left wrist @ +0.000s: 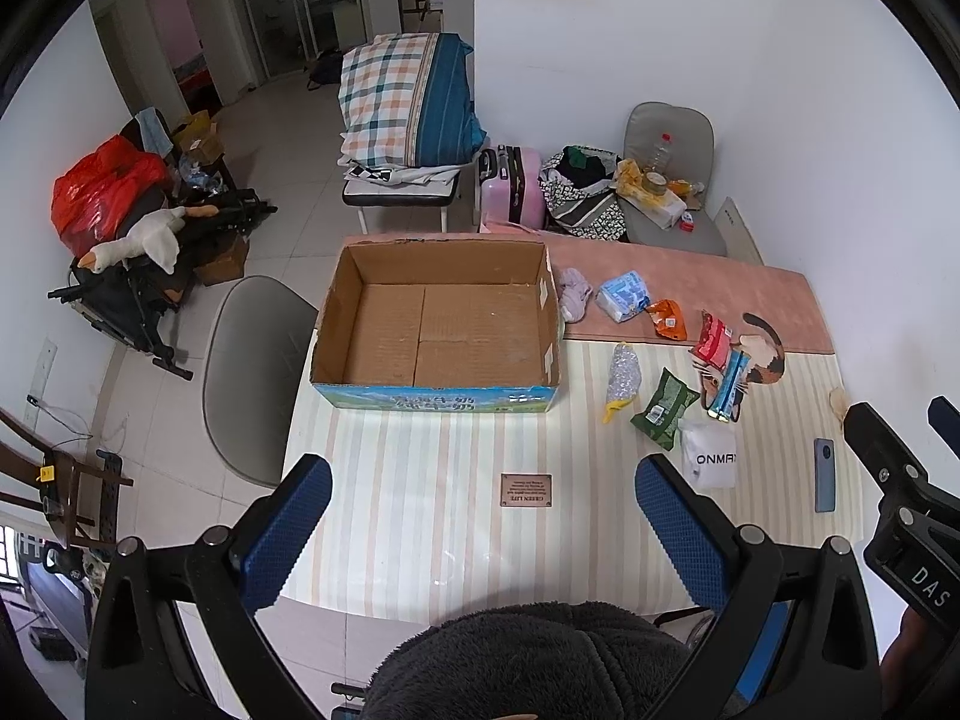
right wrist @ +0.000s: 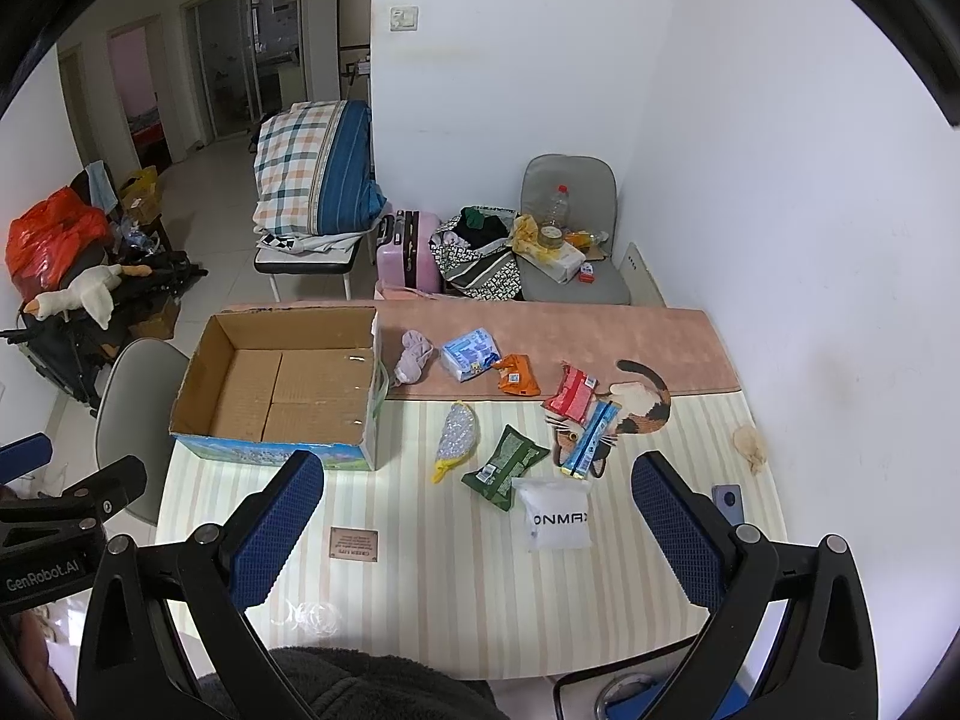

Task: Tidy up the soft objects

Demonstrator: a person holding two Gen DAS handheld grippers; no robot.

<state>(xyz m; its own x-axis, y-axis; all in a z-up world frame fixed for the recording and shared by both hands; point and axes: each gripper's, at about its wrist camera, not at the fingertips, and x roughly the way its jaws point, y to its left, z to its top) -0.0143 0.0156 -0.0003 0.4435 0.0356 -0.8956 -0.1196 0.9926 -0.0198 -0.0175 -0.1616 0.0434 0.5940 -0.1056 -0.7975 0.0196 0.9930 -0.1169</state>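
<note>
A dark fleece garment (left wrist: 528, 660) fills the near edge of both views, at the near rim of the bench (right wrist: 420, 588). Above it the left gripper (left wrist: 483, 531) and right gripper (right wrist: 477, 531) hover with jaws spread wide and released, holding nothing.

The box (left wrist: 435, 324) stands far left on the bench, open and with only its cardboard floor showing. The soft things lie to its right: a pale cloth (right wrist: 413, 357) just beside the box wall, then a blue pack (right wrist: 471, 354), an orange packet (right wrist: 517, 375), a red packet (right wrist: 573, 390), a blue tube (right wrist: 591, 435), a mesh pouch (right wrist: 456, 438), a green packet (right wrist: 504, 467) and a white bag (right wrist: 557, 517) nearest. A phone (right wrist: 729, 501) lies right of the bag.

Nothing looks sorted yet, so the step in hand seems to be the first pick. The white bag is the closest to the right gripper; come straight down over its middle, close gently so it bunches without slipping, and lift clear of the green packet before carrying it left over the box rim. Leave the phone alone.
</note>
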